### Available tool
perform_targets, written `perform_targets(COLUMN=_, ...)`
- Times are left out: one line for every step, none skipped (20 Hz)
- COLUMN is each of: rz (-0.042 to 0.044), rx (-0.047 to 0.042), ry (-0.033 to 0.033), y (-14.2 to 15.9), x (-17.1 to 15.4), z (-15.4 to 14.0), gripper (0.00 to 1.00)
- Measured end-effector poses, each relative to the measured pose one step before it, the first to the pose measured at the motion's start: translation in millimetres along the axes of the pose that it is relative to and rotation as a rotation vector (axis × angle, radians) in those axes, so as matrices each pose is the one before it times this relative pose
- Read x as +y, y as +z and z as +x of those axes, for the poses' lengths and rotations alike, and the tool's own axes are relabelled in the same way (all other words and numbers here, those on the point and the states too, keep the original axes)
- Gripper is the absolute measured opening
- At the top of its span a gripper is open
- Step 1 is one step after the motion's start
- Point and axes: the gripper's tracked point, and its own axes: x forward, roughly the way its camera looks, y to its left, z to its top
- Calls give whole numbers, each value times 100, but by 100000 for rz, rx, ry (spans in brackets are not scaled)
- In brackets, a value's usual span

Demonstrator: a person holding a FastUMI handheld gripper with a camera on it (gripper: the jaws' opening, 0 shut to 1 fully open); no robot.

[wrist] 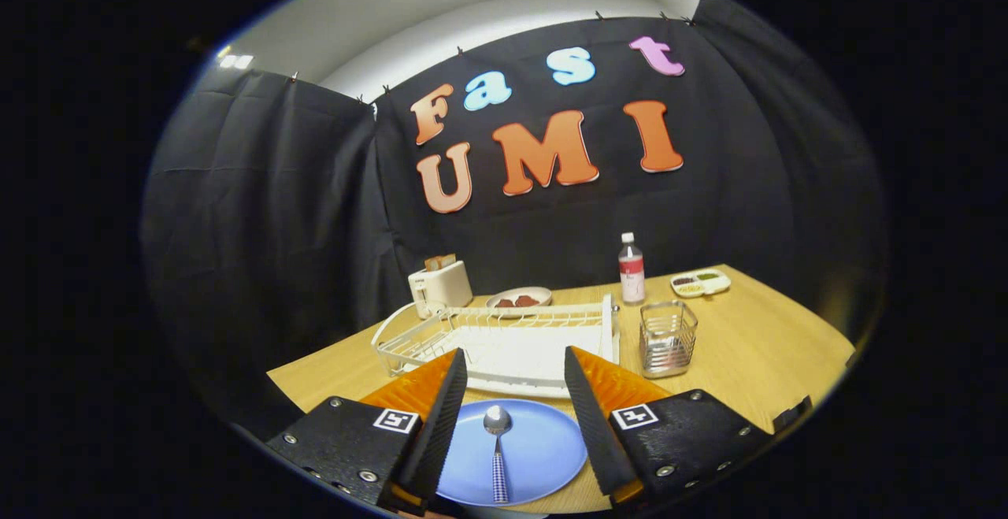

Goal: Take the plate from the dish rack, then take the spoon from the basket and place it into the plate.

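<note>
Black cloth walls close in behind a wooden counter (756,346) that fills the lower middle of the frame. At the bottom centre lies a blue plate (543,448) with a spoon (498,444) resting in it, bowl pointing away, handle toward the camera. The gripper (513,409) hangs over it with its fingers (441,417) spread wide apart and empty; plate and spoon sit between and below them, untouched. Just beyond the fingertips stands the white dish rack (504,338), with a wire basket (668,338) to its right. Farther back are a toaster (439,284), a dish of food (520,297), a bottle (631,268) and a small divided tray (700,283).
</note>
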Motion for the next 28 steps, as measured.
perform_targets(rz=-2121, rx=-3098, ry=-1691, y=1028, x=39, z=-134, gripper=79)
perform_targets(rz=-2169, rx=-3283, ry=-1618, y=1267, x=-106, z=-50, gripper=81)
perform_targets(rz=-1786, rx=-2447, ry=-1740, y=984, x=-137, z=-102, gripper=83)
perform_targets(rz=-1267, rx=-1831, ry=-1081, y=772, x=-96, z=-15, gripper=84)
perform_targets(rz=-931, rx=-1150, ry=-1008, y=637, x=-11, z=78, gripper=84)
perform_targets(rz=-832, rx=-1090, ry=-819, y=639, x=-17, z=63, gripper=84)
perform_targets(rz=-1022, rx=-1590, ry=-944, y=697, x=-57, z=120, gripper=85)
perform_targets(rz=-1243, rx=-1771, ry=-887, y=825, x=-96, z=134, gripper=86)
perform_targets(rz=-1102, rx=-1879, ry=-923, y=735, x=20, z=89, gripper=87)
perform_targets(rz=-748, rx=-1953, ry=-353, y=614, x=225, z=-49, gripper=87)
perform_targets(rz=-231, rx=-2387, ry=274, y=597, x=432, z=-54, gripper=88)
perform_targets(rz=-162, rx=-1645, ry=650, y=338, x=517, z=-69, gripper=88)
perform_targets(rz=-221, rx=-705, ry=790, y=-19, x=447, z=-56, gripper=88)
perform_targets(rz=-258, rx=-333, ry=586, y=-113, x=319, z=-59, gripper=88)
perform_targets(rz=221, rx=-110, ry=1082, y=-80, x=365, z=60, gripper=88)
perform_targets(rz=905, rx=90, ry=1437, y=28, x=590, z=13, gripper=88)
perform_targets(rz=685, rx=106, ry=574, y=130, x=249, z=66, gripper=88)
perform_targets(rz=1061, rx=-210, ry=-212, y=310, x=-116, z=95, gripper=88)
perform_targets(rz=525, rx=-36, ry=-215, y=47, x=20, z=112, gripper=89)
perform_targets(rz=127, rx=-194, ry=-647, y=36, x=-152, z=86, gripper=88)
perform_targets(rz=-537, rx=-405, ry=-963, y=131, x=-276, z=34, gripper=88)
perform_targets(rz=-495, rx=-505, ry=-1601, y=144, x=-375, z=53, gripper=88)
perform_targets(rz=-16, rx=-500, ry=-1240, y=52, x=-177, z=30, gripper=88)
perform_targets(rz=-38, rx=-279, ry=-880, y=-30, x=-108, z=27, gripper=88)
perform_targets(rz=-1171, rx=-353, ry=-1440, y=-166, x=-298, z=107, gripper=88)
perform_targets(rz=-1607, rx=744, ry=-2013, y=-382, x=-617, z=170, gripper=88)
perform_targets(rz=-554, rx=1294, ry=-1365, y=-526, x=-160, z=16, gripper=88)
perform_targets(rz=477, rx=702, ry=72, y=-295, x=133, z=79, gripper=88)
